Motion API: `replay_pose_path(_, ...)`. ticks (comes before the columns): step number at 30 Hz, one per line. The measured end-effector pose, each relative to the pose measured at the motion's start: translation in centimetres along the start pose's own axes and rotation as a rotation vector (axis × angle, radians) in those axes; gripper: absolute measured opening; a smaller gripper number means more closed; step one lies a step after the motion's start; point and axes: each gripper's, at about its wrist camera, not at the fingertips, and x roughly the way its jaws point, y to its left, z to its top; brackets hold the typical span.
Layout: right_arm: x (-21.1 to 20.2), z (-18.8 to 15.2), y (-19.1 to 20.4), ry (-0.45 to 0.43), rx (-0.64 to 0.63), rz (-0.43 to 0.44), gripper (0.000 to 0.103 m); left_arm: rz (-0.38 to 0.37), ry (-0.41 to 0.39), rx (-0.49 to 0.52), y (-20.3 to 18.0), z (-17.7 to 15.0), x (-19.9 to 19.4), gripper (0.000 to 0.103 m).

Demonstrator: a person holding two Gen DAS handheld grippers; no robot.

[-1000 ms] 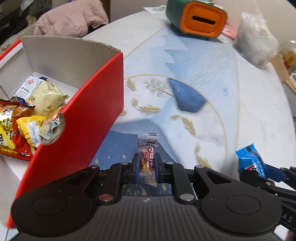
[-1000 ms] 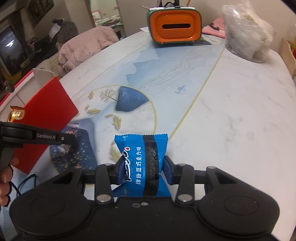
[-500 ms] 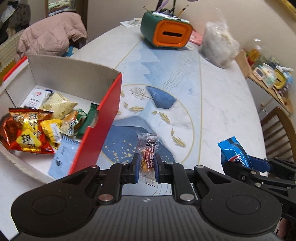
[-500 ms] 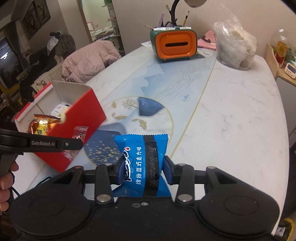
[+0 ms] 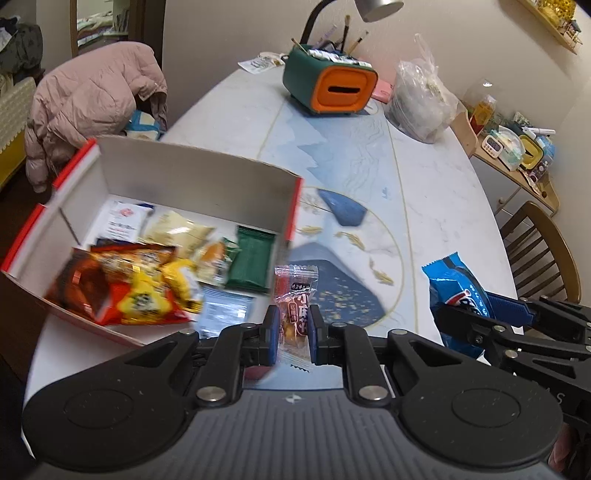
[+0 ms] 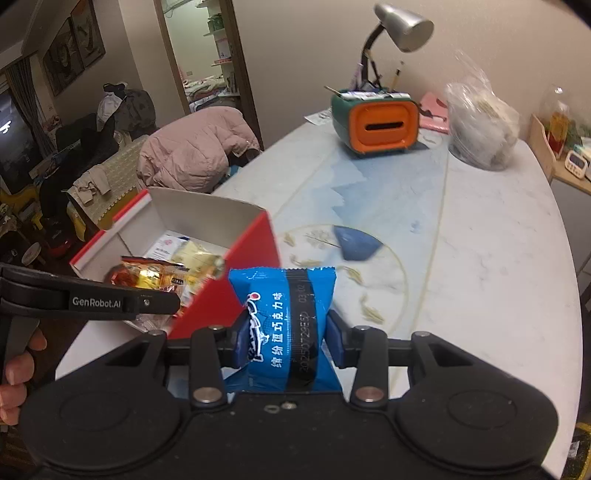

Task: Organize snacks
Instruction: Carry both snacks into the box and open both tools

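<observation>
Grippers both loaded: left gripper [image 5: 292,330] clamps a small red candy packet [image 5: 294,301], right gripper [image 6: 288,338] clamps a blue snack packet [image 6: 286,317], beside the red box [image 5: 184,177].

Orange-fronted holder [image 5: 334,86], lamp [image 6: 400,26], pink jacket [image 5: 92,98], perhaps a bag [image 6: 480,127].

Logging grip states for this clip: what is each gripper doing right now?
Left gripper: shut on the small clear candy packet.
Right gripper: shut on the blue snack packet.
</observation>
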Motion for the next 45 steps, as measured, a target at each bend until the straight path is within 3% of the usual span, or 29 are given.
replay_pose_path(13,3.7,2.1,9.6,-0.021,-0.027,0.0,0.039,0.016,-0.021,0.021,9.3,1.8,-2.4,0.015)
replay_pose_path(26,10.4,4.1,13.7,0.048,-0.058,-0.062,0.04,0.073,0.031,0.046,16.4,5.6,0.6,0.015)
replay_pose_path(33,14.4,5.3,14.2,0.107,-0.058,-0.082,0.04,0.093,0.078,0.043,18.3,8.2,3.5,0.015)
replay_pose_path(45,19.5,5.4,14.4,0.203,-0.067,-0.111,0.039,0.109,0.196,0.114,17.3,9.7,9.3,0.015)
